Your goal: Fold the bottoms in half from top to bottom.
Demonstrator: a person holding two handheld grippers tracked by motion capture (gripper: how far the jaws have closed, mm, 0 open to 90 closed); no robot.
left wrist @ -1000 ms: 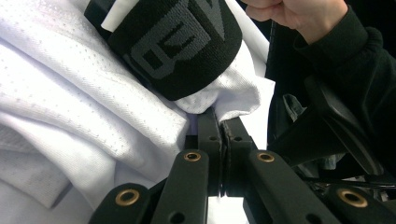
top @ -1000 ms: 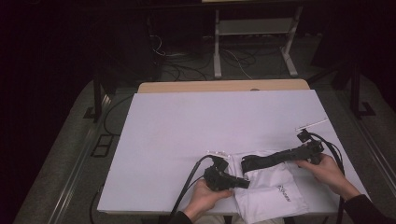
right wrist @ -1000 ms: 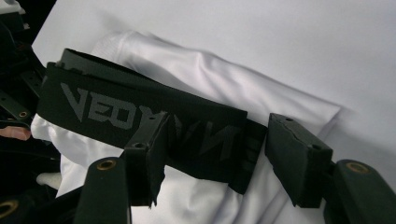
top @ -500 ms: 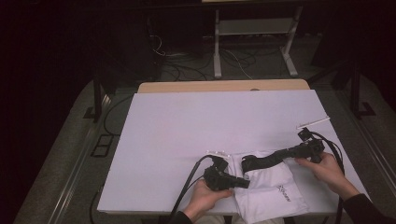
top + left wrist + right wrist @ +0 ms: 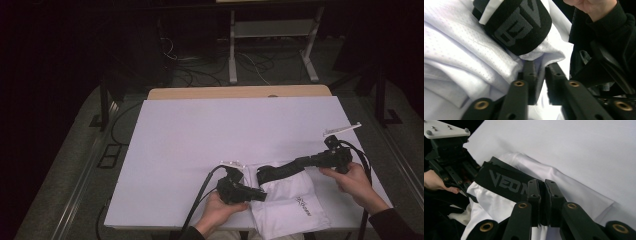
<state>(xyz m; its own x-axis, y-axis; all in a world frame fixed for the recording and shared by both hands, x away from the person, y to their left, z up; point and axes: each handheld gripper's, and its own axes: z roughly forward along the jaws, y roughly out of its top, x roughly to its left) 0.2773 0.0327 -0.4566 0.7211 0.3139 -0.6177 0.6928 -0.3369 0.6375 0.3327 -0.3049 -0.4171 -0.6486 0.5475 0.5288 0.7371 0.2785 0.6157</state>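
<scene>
Pulling harder could slip the waistband (image 5: 506, 185) from the right gripper (image 5: 543, 195), clamped on it, while the left gripper (image 5: 539, 75) pinches shorts (image 5: 287, 200) fabric just below the waistband.

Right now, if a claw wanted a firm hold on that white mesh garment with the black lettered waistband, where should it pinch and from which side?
Probably the black lettered waistband: it is a thick, firm strip raised off the white mesh garment, so it should slip less than the thin fabric. Come in from its right end, as the right claw does, jaws closed across the band's edge. The left claw pinches a loose white fold instead.
</scene>
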